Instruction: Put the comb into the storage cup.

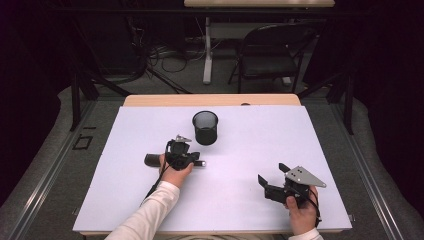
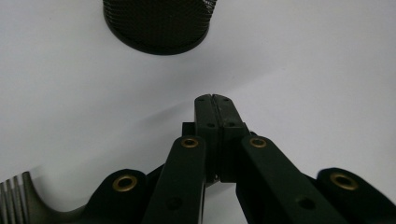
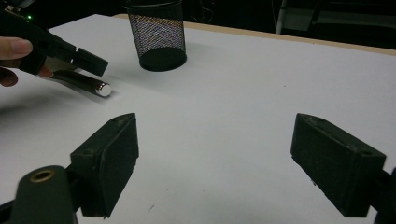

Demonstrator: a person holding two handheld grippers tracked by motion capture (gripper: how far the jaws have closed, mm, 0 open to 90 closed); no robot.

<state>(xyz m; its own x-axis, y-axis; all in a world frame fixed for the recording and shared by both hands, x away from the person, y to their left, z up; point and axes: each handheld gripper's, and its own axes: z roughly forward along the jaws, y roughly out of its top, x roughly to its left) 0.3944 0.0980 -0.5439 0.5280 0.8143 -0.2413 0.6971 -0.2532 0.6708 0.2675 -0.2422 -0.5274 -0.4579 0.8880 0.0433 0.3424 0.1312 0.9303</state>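
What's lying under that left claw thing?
Under the left gripper lies a fork, tines one side, metal handle end the other. Its middle is covered by the gripper and hand.

A lab: black curtains (image 1: pixel 30 75), floor cables (image 1: pixel 165 55), folding chair (image 1: pixel 270 52)

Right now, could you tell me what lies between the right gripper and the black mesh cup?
Nothing: the right gripper view shows bare white tabletop from the open right gripper to the black mesh cup.
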